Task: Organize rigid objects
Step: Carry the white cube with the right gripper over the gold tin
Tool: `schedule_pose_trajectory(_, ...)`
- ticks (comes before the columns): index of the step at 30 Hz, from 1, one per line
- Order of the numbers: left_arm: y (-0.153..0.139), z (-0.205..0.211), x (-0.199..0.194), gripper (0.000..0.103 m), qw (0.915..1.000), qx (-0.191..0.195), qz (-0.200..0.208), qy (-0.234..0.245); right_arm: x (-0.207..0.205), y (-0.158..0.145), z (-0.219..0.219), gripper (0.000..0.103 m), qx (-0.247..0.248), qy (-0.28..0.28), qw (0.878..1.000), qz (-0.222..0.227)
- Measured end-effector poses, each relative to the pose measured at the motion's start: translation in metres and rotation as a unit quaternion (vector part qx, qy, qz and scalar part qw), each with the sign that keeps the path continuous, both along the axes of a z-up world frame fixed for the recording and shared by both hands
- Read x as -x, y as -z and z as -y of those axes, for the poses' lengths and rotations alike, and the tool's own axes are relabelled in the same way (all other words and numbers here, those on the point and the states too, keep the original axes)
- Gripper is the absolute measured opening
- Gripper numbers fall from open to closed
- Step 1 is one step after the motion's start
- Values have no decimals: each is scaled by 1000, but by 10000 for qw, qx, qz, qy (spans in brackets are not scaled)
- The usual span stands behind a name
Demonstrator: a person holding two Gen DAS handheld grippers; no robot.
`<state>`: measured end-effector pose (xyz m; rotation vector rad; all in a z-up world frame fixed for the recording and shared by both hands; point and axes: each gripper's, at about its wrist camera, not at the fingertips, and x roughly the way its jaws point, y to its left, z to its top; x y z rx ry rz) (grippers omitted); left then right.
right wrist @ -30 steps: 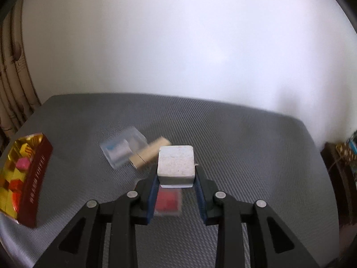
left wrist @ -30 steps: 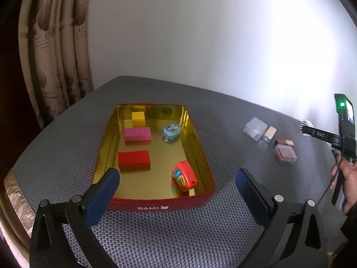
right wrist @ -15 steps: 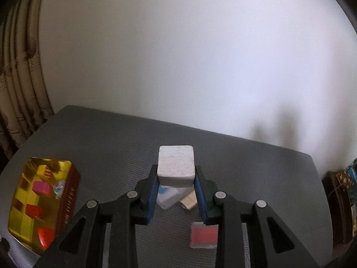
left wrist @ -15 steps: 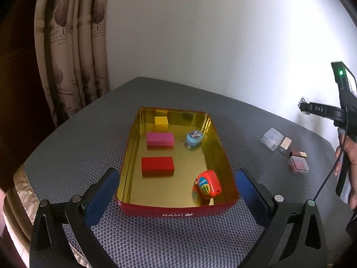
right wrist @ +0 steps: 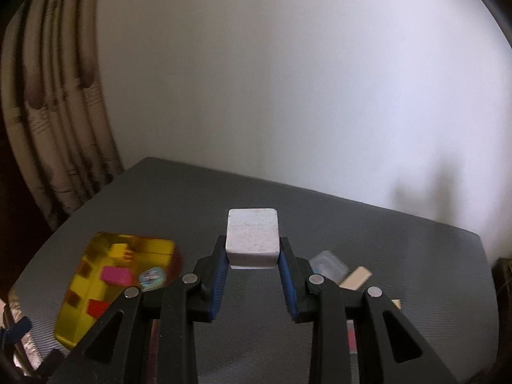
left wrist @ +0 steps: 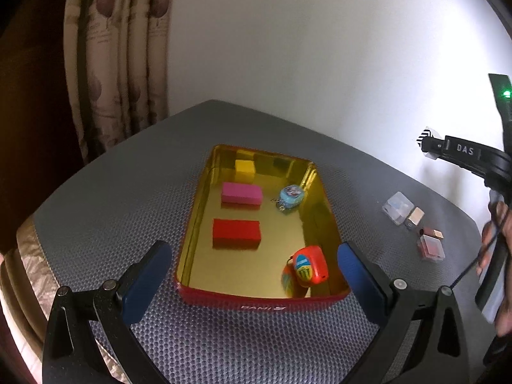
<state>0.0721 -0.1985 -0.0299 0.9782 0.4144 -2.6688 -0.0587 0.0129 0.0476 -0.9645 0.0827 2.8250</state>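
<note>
The right gripper (right wrist: 252, 270) is pinching 1 white block (right wrist: 252, 239) above the grey table (right wrist: 400, 256); the left gripper (left wrist: 252, 276) is hanging spread before the red tin (left wrist: 262, 302).

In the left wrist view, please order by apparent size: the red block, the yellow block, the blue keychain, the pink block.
1. red block
2. pink block, nearly alike but farther from the camera, so unsure
3. blue keychain
4. yellow block, close to the keychain and farthest, so unsure
</note>
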Motion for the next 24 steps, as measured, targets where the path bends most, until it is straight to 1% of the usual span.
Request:
schedule_pose_trajectory(4, -2, 6, -4, 103, 9997, 50, -68, -226, 6, 12, 33, 30, -6, -363, 9993, 129)
schedule_pose_trajectory(7, -3, 14, -4, 103, 9991, 99, -35, -414, 13, 22, 59, 30, -22, -701, 9971, 287)
schedule_pose_trajectory(9, -6, 25, -6, 103, 9978, 142, -51, -643, 17, 30, 76, 30, -55, -913, 9950, 392)
schedule_pose_trajectory(10, -7, 29, -7, 103, 9960, 184, -60, -871, 19, 34, 85, 30, -73, -1020, 9937, 460)
schedule_pose_trajectory(11, -8, 35, -8, 103, 9947, 220, -82, -998, 22, 39, 92, 30, -73, -1099, 9926, 516)
schedule_pose_trajectory(14, -11, 50, -10, 103, 9912, 305, -103, -1286, 32, 59, 115, 30, -78, -1266, 9893, 722)
schedule_pose_trajectory(19, -6, 63, -10, 103, 9897, 149, -43, -1420, 43, 82, 142, 30, -110, -1468, 9844, 967)
schedule_pose_trajectory(24, -4, 61, -7, 103, 9903, 269, -37, -1362, 56, 102, 148, 30, 78, -1459, 9820, 1195)
